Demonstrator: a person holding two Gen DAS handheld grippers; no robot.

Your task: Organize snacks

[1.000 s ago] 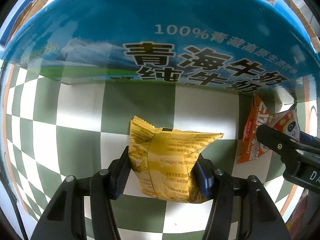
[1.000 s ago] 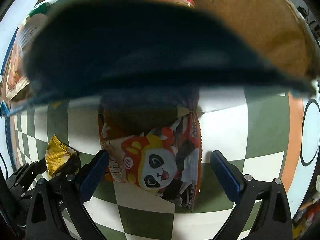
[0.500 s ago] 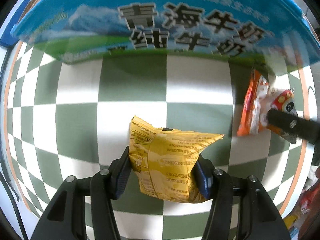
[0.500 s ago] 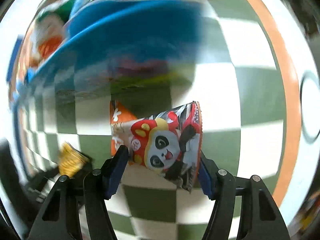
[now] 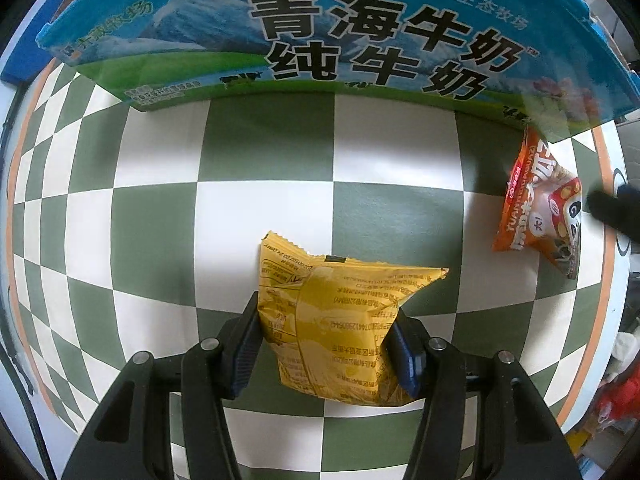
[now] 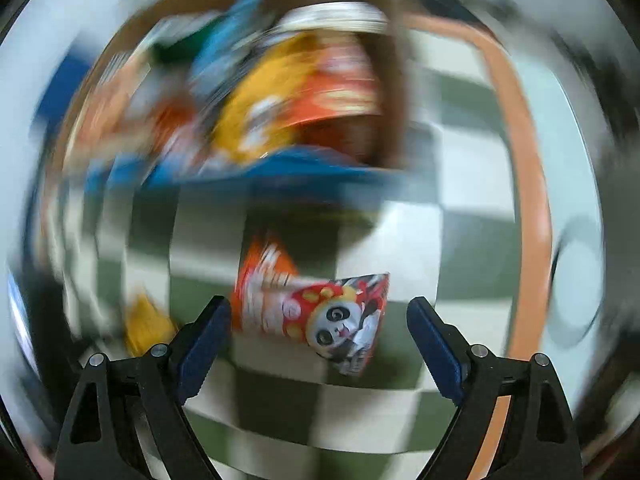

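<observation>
Gripping yellow pack (image 5: 332,332), left gripper (image 5: 328,344) clamps it above checkered mat (image 5: 264,136), near box (image 5: 320,40). Right gripper (image 6: 320,344) opening, pads clear of panda pack (image 6: 320,312) on mat by box's right end. Risks: blurred right view, regrasp misses; yellow pack slips.

Blue printed milk carton box (image 5: 320,28) standing at the far end of the green-and-white checkered desk (image 5: 264,140), yellow crinkly snack packet (image 5: 336,320) in front of it, orange panda snack packet (image 5: 540,216) off right, near the box corner.

Milk carton (image 5: 320,32) blocks far side; checkered cloth (image 5: 264,216) open
</observation>
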